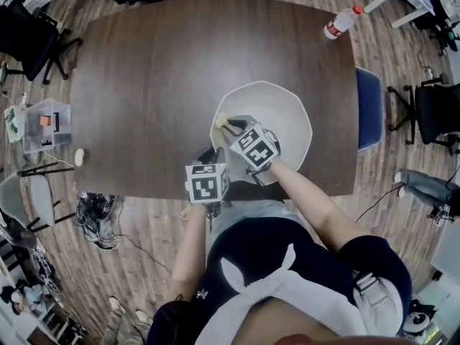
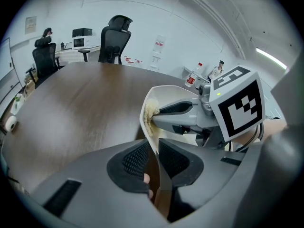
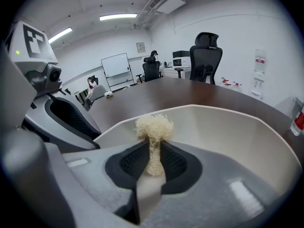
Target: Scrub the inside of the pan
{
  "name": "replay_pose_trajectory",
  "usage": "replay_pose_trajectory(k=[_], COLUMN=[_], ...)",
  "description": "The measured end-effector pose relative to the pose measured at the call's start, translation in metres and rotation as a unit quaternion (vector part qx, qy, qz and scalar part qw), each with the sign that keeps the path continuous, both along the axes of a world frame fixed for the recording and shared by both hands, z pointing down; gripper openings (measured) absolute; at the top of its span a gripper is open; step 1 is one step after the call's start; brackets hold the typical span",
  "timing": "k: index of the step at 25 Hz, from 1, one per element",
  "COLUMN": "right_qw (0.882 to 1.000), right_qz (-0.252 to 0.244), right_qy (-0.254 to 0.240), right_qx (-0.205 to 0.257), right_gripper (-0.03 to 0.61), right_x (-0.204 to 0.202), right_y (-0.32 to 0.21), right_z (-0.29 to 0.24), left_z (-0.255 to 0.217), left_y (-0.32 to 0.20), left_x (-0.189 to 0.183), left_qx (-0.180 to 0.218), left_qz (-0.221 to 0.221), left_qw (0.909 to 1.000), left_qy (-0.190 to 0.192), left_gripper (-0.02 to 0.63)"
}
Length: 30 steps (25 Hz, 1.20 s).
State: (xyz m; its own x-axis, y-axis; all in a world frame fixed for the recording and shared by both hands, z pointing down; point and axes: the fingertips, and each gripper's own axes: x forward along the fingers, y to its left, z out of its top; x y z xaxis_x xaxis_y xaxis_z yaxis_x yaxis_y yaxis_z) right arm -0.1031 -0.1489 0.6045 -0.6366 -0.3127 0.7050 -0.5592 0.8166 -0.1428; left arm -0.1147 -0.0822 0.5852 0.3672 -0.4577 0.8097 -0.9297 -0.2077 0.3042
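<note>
Jaws clamp pan (image 1: pixel 287 117) rim and scrubber (image 3: pixel 153 126); a bottle (image 1: pixel 342 21) stands well apart.

Cream angular pan (image 1: pixel 286 115), fibrous scrubber (image 3: pixel 153 126) against inner wall

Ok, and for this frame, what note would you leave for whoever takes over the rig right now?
The left gripper is shut on the near-left rim of the pan, steadying it.
The right gripper is shut on the scrubber, with its tuft against the inner wall just below the rim, close to the left gripper.
The pan sits upright on the table, at the person's edge.
Done: both grips are set and the scrubber is in contact.
Left: work round the walls and floor. No dirt shows, so progress cannot be judged.
</note>
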Motion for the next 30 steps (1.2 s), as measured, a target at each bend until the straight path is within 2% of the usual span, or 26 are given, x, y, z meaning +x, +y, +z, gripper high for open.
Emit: replay_pose_trajectory(k=[13,30], right_qw=[0.997,0.992], right_qz=[0.033,0.062], right_qy=[0.032,0.078], right_qx=[0.057,0.077], right_gripper=[0.064,0.064], right_x=[0.014,0.036], right_y=[-0.027,-0.05], right_z=[-0.007,-0.005], left_z=[0.0,-0.002], left_y=[0.002,0.006], left_x=[0.0,-0.004], left_qx=[0.002,0.003], left_qz=[0.01,0.013], left_qw=[0.9999,0.9999], left_qy=[-0.008,-0.01], left_gripper=[0.069,0.071])
